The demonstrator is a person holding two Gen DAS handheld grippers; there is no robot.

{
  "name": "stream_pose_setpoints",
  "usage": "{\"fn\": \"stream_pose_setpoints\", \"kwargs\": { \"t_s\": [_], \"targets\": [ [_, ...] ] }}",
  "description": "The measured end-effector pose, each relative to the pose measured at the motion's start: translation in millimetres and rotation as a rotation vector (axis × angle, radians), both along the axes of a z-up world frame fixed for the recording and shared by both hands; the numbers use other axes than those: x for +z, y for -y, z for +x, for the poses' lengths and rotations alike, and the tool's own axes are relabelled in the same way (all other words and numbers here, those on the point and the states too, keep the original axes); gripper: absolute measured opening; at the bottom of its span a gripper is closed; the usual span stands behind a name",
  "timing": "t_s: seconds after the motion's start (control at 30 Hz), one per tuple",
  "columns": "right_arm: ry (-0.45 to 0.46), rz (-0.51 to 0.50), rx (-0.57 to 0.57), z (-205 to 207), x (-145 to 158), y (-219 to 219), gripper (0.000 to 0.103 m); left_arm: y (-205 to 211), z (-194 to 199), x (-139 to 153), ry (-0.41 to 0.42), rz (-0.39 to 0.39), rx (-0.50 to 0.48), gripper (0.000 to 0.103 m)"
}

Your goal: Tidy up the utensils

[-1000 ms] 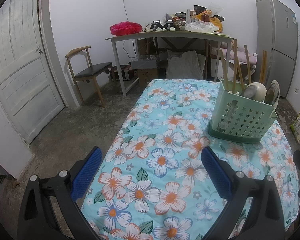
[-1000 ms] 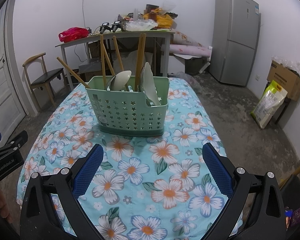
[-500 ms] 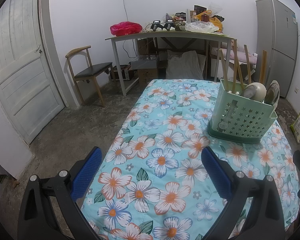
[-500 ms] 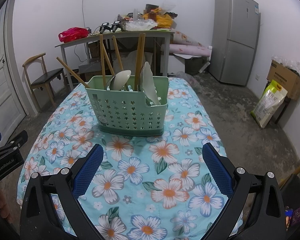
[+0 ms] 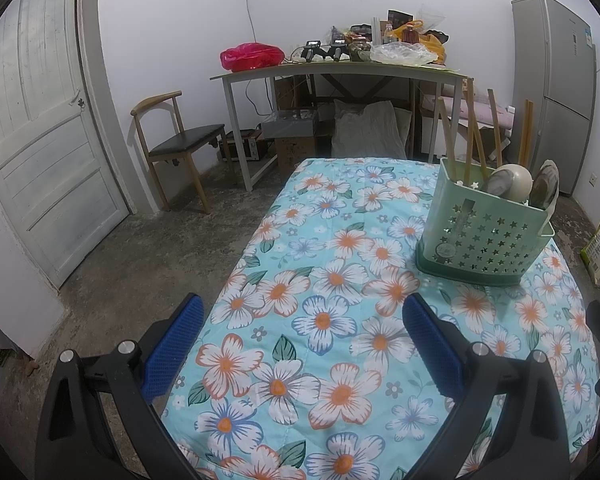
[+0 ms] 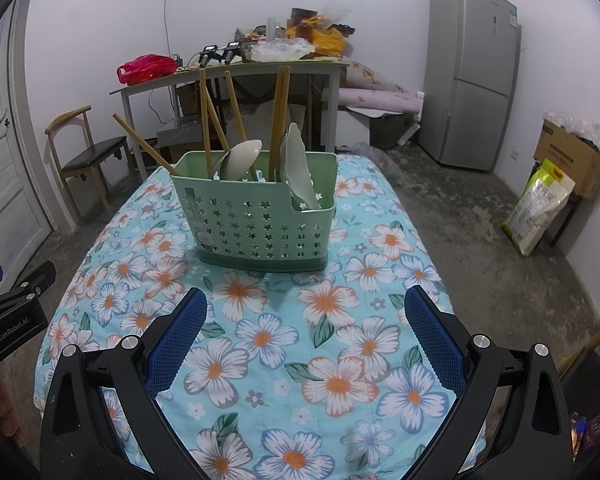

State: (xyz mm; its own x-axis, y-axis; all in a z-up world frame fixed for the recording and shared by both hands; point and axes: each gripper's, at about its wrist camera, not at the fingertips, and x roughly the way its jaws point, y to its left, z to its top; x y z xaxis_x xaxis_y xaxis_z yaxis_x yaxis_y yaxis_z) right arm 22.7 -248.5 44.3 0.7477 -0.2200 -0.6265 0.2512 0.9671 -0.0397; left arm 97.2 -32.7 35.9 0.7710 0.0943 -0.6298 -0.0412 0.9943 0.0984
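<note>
1. Green caddy (image 6: 260, 216) stood upright mid-tabletop (image 6: 340, 340), already loaded: chopsticks (image 6: 280, 120) and spoons (image 6: 240, 162) stood in it
2. Left gripper (image 5: 300, 344) and right gripper (image 6: 304, 332) both had jaws apart, holding nothing, well short of the caddy
3. Judged: chopsticks light, stiff, slim, likely to twist; pinch mid-shaft
4. Spoons looked glazed, so slick and chippable; grip a handle, none visible

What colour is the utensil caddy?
Pale mint green caddy with star-shaped cut-outs and a darker green base, clearest in the right wrist view.
</note>
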Motion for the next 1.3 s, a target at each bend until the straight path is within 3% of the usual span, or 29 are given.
{"fn": "stream_pose_setpoints", "kwargs": {
  "t_s": [1.3],
  "targets": [
    [0.004,0.001,0.001,0.6,0.3,-1.6,0.095,-1.3,0.9,1.4,-0.009,-0.006,-0.004,0.097]
  ]
}}
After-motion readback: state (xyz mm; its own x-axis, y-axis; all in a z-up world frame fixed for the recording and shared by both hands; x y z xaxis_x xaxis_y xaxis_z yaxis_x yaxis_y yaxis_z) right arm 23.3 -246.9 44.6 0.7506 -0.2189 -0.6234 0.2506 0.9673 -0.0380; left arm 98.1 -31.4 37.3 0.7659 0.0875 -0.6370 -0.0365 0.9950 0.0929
